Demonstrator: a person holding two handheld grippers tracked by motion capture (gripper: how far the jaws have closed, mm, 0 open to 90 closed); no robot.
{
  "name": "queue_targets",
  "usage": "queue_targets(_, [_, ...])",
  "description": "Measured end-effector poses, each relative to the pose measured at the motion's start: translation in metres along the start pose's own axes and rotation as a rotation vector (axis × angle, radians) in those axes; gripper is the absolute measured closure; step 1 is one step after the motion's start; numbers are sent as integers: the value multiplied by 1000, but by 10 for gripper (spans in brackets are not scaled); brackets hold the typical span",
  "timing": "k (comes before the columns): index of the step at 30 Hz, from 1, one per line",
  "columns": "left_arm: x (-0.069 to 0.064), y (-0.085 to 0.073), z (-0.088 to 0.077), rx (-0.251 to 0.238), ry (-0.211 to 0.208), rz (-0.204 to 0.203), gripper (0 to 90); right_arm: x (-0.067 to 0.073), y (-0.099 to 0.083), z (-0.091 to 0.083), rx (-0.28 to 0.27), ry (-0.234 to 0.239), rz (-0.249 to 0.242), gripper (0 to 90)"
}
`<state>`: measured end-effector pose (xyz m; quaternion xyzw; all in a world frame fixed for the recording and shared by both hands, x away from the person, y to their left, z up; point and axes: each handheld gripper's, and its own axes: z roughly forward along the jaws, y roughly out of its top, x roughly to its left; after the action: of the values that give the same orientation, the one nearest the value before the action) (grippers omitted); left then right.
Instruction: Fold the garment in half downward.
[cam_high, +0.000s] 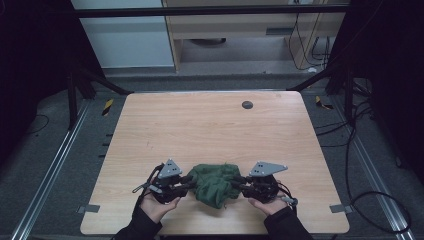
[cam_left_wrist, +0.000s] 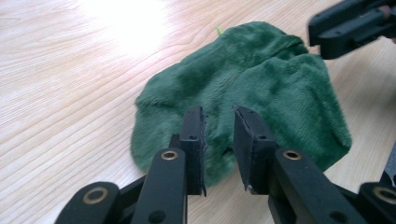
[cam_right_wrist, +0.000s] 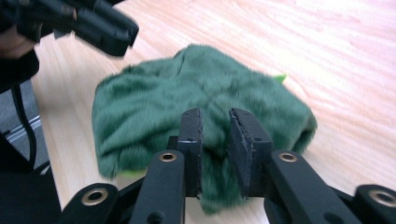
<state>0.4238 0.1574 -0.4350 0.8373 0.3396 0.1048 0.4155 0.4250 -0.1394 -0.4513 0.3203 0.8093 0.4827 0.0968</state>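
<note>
Green cloth (cam_high: 214, 183): a crumpled plush cloth, lying near the front edge of the wooden surface (cam_high: 210, 125), midway between the two grippers.

High view: the left gripper (cam_high: 186, 182) comes in at the cloth's left side and the right gripper (cam_high: 239, 182) at its right side, each held in a hand (cam_high: 156, 205) at the bottom of the picture. Both sets of fingers reach the cloth's edges; from here I cannot tell how they stand. A small dark round disc (cam_high: 247, 104) sits far back on the surface, well apart from everything.

Left gripper view: the left gripper (cam_left_wrist: 219, 135) has its fingers (cam_left_wrist: 194, 140) spread with a narrow gap, the near edge of the cloth (cam_left_wrist: 261, 79) lying between and under them (not yet pinched, as far as can be seen). The other gripper (cam_left_wrist: 355, 25) shows at the top right, beside the cloth's far side.

Right gripper view: the right gripper (cam_right_wrist: 215, 135) likewise has its fingers (cam_right_wrist: 247, 144) apart, a fold of the cloth (cam_right_wrist: 187, 88) bunched in the gap. The other gripper (cam_right_wrist: 88, 23) shows at the top left.

Handling: judged soft, light and limp (it will sag and drape when lifted, and cannot break). The pile should give the fingers good grip.

Where to hold: probably at an edge or corner fold on each side, taking enough thickness that it does not slip free.
</note>
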Motion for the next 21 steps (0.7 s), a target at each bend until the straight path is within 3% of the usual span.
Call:
queue_targets(5, [-8, 2, 10, 27, -21, 18, 747, 1, 7, 10, -15, -6, 8, 788])
queue_targets(9, [-18, -2, 21, 75, -4, 68, 784, 2, 4, 17, 15, 1, 9, 811])
queue_targets(15, [-21, -9, 33, 128, -1, 95, 837, 1, -3, 24, 57, -1, 3, 848])
queue_targets(21, [-22, -11, 36, 129, 2, 97, 854, 0, -6, 27, 71, -3, -1, 859])
